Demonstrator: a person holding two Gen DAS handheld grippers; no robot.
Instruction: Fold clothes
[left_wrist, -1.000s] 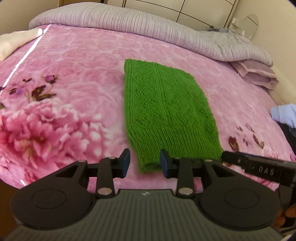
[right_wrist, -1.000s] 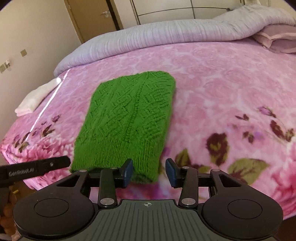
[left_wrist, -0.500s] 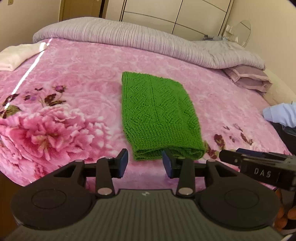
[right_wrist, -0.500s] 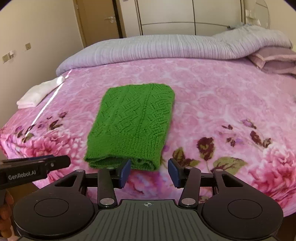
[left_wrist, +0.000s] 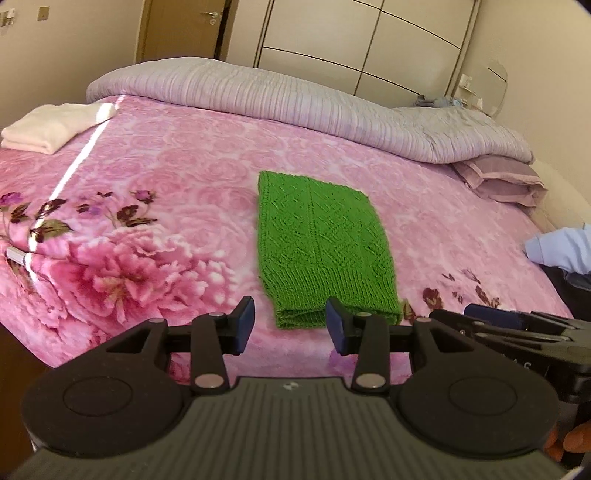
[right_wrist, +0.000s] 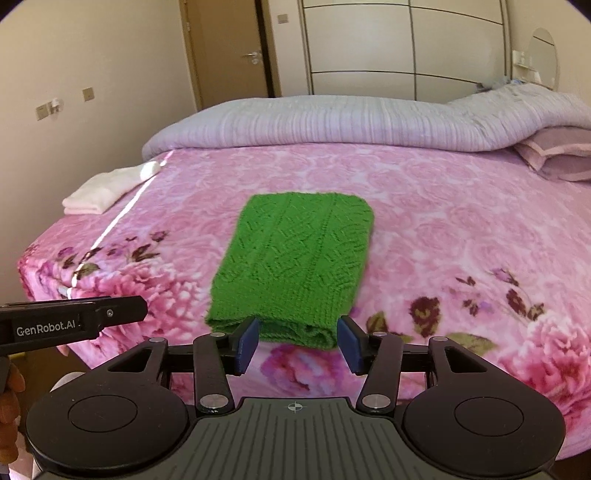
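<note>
A green knit garment (left_wrist: 321, 251) lies folded into a long rectangle on the pink floral bedspread (left_wrist: 166, 177); its near end faces me. My left gripper (left_wrist: 290, 325) hovers short of that near end. Its jaws are opening and nothing is between them. My right gripper (right_wrist: 299, 343) hangs just before the same end of the knit (right_wrist: 299, 258). Its jaws are also opening and hold nothing. Each gripper shows at the edge of the other's view: the right gripper (left_wrist: 517, 325) at the right, the left gripper (right_wrist: 74, 321) at the left.
A folded cream cloth (left_wrist: 48, 125) sits at the bed's far left corner. A rolled lilac quilt (left_wrist: 295, 99) runs along the far side, with pillows (left_wrist: 502, 181) at the right. A pale blue garment (left_wrist: 557, 251) lies at the right edge. The bed's near edge drops off below the grippers.
Both grippers have drawn back and up from the near end of the green knit, and their jaws have widened. The knit has stayed flat on the bed.
</note>
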